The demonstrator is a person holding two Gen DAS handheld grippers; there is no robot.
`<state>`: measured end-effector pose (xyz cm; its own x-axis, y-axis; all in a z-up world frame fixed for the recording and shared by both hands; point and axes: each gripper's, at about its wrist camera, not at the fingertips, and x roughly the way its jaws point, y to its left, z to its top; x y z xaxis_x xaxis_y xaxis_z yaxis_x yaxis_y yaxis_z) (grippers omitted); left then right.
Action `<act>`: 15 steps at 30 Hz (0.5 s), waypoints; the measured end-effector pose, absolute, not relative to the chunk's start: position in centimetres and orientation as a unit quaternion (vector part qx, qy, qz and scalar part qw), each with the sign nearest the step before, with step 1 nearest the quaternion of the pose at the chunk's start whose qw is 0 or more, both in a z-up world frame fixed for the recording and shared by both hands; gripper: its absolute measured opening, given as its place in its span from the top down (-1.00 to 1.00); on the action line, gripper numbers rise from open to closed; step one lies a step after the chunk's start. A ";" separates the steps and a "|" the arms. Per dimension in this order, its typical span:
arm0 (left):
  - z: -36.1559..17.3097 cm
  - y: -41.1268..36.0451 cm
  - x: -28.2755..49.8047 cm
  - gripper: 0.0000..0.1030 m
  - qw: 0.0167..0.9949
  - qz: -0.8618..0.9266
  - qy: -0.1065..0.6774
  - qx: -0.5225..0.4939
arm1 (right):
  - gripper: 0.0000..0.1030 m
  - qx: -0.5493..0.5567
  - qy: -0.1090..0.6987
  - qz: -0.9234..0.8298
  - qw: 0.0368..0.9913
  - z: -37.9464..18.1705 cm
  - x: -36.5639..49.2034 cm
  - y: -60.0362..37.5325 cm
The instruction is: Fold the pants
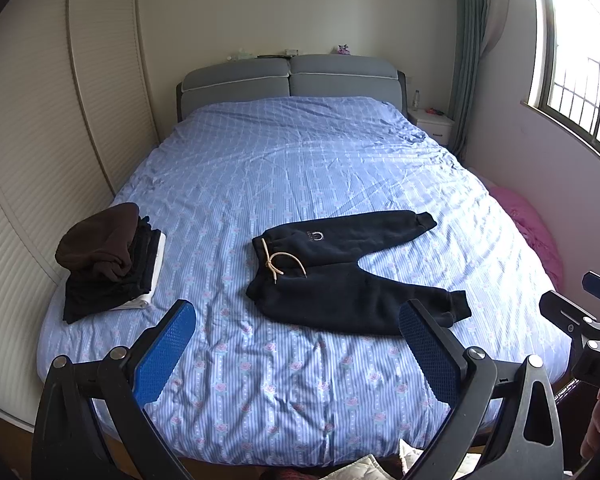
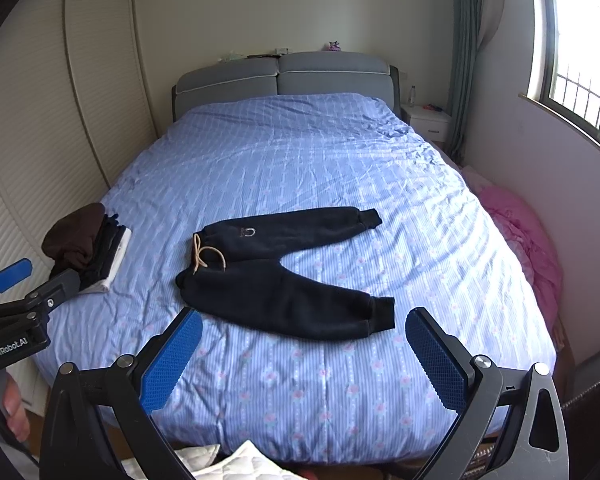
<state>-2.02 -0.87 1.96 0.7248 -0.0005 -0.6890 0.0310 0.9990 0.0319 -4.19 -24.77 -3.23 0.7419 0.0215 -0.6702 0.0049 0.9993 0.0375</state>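
the bed (image 1: pixel 300 400) has broad bare cover toward its foot edge, with a folded stack (image 1: pixel 108 264) at its left edge. the pants (image 1: pixel 352 276) lie flat mid-bed, unfolded, ahead of the left gripper (image 1: pixel 300 356) and right gripper (image 2: pixel 304 360), both spread wide, holding nothing.

Dark pants (image 2: pixel 284 276) flat on bed (image 2: pixel 340 152)
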 end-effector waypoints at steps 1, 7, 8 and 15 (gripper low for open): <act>2.0 -1.0 -2.1 -1.00 0.929 -0.008 0.370 0.021 | -1.00 0.018 0.359 0.004 0.933 -3.2 -4.2 -24.7; 2.2 -1.2 -2.1 -1.00 0.931 -0.011 0.365 0.022 | -1.00 0.019 0.359 0.002 0.933 -3.2 -4.0 -24.6; 2.2 -1.1 -2.2 -1.00 0.931 -0.011 0.365 0.021 | -1.00 0.019 0.359 0.002 0.933 -3.2 -4.0 -24.6; 2.3 -1.2 -2.2 -1.00 0.931 -0.011 0.364 0.022 | -1.00 0.020 0.356 0.000 0.934 -3.2 -3.9 -24.7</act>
<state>-2.15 -1.21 2.25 0.7344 -0.0039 -0.6787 0.0361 0.9988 0.0333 -3.87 -24.70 -3.16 0.7470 0.0130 -0.6647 0.0148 0.9992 0.0362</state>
